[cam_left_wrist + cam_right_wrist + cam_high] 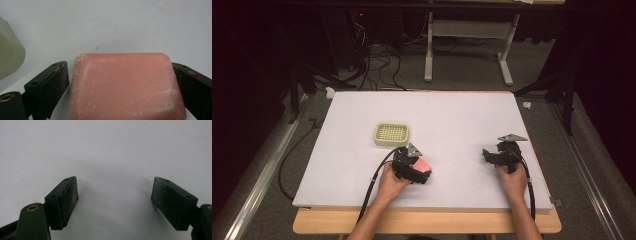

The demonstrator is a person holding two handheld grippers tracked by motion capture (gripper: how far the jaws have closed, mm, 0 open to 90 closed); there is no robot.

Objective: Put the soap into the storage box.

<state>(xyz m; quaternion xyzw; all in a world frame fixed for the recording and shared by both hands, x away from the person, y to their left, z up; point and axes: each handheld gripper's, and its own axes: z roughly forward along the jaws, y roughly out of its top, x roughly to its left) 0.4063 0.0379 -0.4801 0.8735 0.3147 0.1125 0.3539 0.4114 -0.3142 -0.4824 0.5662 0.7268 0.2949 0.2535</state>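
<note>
Pink soap bar (125, 85) sat between the left gripper (419, 170) jaws on the white table (462, 115).
The grasp looked unfinished, with a gap at one jaw; the cream soap dish (391, 134) waited just beyond, and the right gripper (497, 152) rested spread and empty.

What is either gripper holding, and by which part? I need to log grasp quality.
The left gripper has the pink soap bar between its jaws, at its two end faces; a firm clamp cannot be confirmed. The right gripper is open, holding nothing.

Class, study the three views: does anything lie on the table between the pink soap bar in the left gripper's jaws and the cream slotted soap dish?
Nothing visible does. Bare white table separates the soap bar from the soap dish.
</note>
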